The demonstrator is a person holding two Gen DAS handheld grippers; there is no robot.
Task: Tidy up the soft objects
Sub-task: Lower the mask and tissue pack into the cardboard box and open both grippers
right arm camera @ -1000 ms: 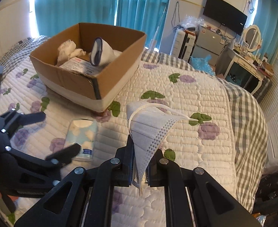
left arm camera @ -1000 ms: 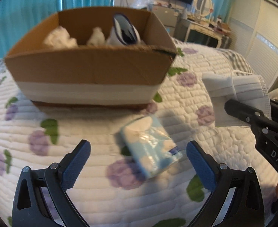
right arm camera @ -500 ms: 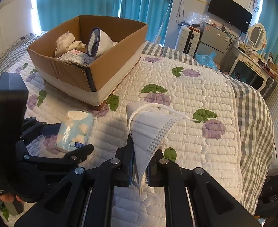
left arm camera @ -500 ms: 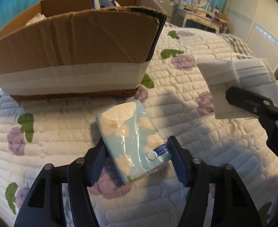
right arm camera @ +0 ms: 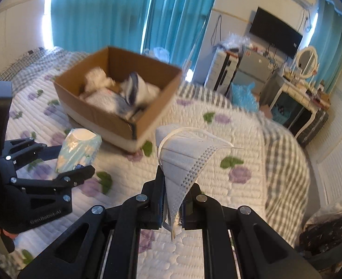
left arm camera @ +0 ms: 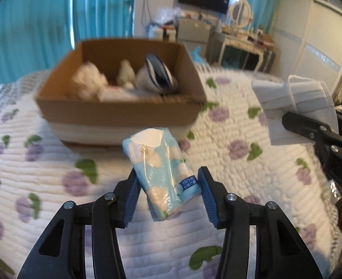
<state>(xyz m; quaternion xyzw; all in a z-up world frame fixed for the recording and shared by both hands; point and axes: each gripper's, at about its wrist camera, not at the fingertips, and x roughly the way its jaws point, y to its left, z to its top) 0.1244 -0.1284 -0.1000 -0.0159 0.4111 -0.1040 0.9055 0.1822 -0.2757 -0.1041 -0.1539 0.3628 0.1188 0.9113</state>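
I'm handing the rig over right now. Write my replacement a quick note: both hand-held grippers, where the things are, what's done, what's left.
Left hand-held gripper: jaws have just been closing and now pinch the blue tissue pack, lifted off the quilt.
Right hand-held gripper: shut on the white face mask, held in the air.
Cardboard box: sits on the quilt ahead of both, open, already holding several soft items; the blur hides what they are.
Done: both items picked up.
Left: carry the tissue pack and the face mask over the box and release them inside.
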